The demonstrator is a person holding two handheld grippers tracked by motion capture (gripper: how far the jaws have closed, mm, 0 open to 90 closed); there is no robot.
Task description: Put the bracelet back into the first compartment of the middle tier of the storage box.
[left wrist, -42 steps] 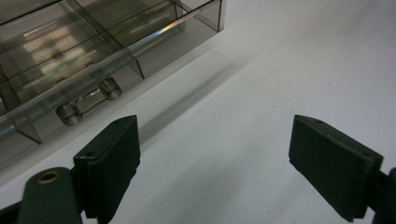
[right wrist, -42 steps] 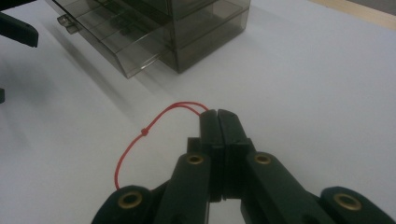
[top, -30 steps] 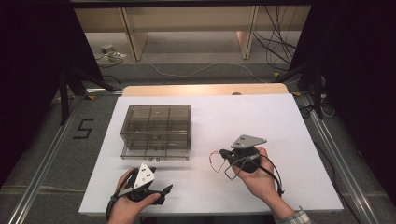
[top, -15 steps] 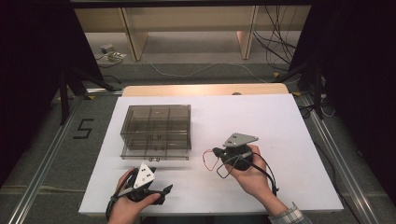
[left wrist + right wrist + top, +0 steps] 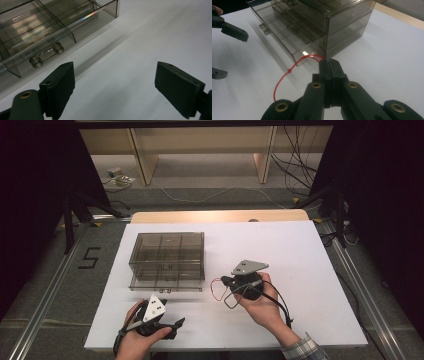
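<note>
A smoked clear drawer box [image 5: 168,260] stands on the white table [image 5: 310,255].

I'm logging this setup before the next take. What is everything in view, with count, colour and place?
Drawer organiser: one, smoky transparent plastic, left-centre of the board, bottom drawer pulled partly out.
Red string: one, thin loop, pinched at the right gripper's tips, beside the organiser's corner.
Board: one, white, covering the table.
Table edge: one, light wood, beyond the board.
Floor marking "5": one, black, left of the table.
Left gripper: one, black, jaws apart, near front edge.
Right gripper: one, black, shut on the string.
</note>
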